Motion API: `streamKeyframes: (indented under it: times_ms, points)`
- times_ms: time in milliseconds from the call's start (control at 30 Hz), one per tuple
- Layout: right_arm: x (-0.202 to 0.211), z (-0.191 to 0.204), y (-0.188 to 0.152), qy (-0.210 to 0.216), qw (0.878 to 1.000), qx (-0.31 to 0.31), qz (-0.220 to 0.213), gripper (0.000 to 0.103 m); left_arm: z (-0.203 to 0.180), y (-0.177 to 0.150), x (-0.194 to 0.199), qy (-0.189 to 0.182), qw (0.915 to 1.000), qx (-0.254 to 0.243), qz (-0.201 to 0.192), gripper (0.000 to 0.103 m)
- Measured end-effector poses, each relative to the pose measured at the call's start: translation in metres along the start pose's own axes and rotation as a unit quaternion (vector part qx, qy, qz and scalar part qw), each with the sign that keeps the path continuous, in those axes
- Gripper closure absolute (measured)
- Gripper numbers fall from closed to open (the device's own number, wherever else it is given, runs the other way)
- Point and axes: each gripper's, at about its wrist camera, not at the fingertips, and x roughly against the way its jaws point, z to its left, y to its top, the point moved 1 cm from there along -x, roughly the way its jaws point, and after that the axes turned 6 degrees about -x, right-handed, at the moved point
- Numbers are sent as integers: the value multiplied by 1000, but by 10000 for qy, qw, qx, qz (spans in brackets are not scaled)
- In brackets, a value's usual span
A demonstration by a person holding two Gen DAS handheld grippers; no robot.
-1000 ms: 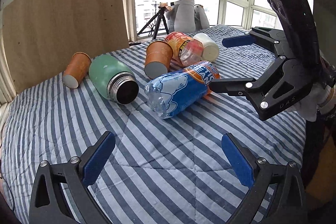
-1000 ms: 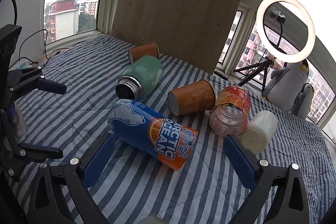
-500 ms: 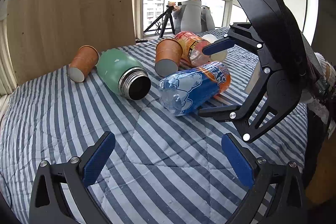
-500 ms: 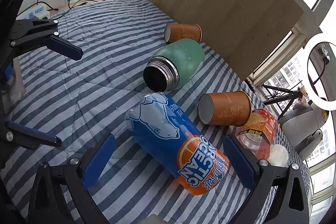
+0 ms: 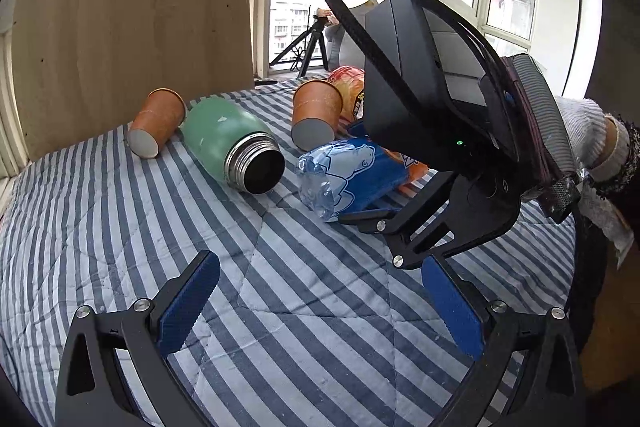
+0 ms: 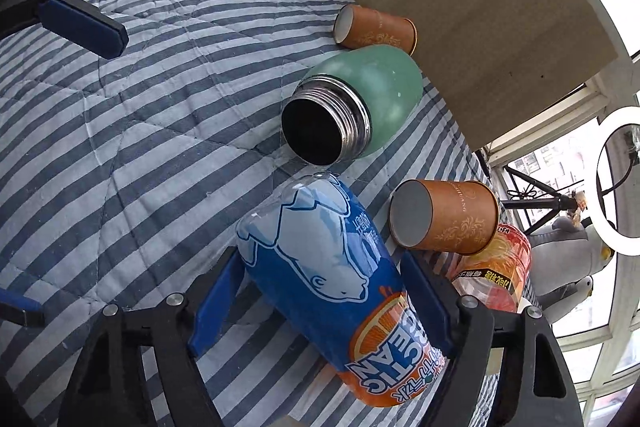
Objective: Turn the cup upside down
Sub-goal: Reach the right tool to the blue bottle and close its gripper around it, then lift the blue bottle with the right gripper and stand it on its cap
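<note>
- The right hand-held gripper (image 6: 320, 311) straddles the blue-and-orange bottle (image 6: 340, 291) lying on the striped bedcover (image 6: 140, 127); its pads seem to touch the bottle, though a firm clamp is unclear.
- The left hand-held gripper (image 5: 320, 303) is spread wide, holding nothing.
- Both paper cups (image 6: 444, 223) (image 6: 374, 29) lie sideways beside the green flask (image 6: 356, 107).

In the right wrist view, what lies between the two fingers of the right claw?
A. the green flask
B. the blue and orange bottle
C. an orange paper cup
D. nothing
B: the blue and orange bottle lies on its side between the open fingers of the right claw; the green flask and orange paper cups lie beyond it.
</note>
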Motion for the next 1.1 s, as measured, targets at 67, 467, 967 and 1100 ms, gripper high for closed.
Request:
streamKeyframes:
  times_ms: [67,467,967,1100]
  points:
    - [3,-1,0,-15,9999,-95,-73,28,3,0,1,14,10000,61,-9,1]
    - [39,-82,-29,1681,8901,-3685,-2092,31,8,-3,-1,55,9998,185,-7,1]
    - [32,-74,-60,1624,8740,-4068,-2105,34,7,-2,-10,208,9997,137,0,1]
    - [31,-72,-73,1438,8792,-4112,-1930,34,3,0,-9,313,9994,90,-115,1]
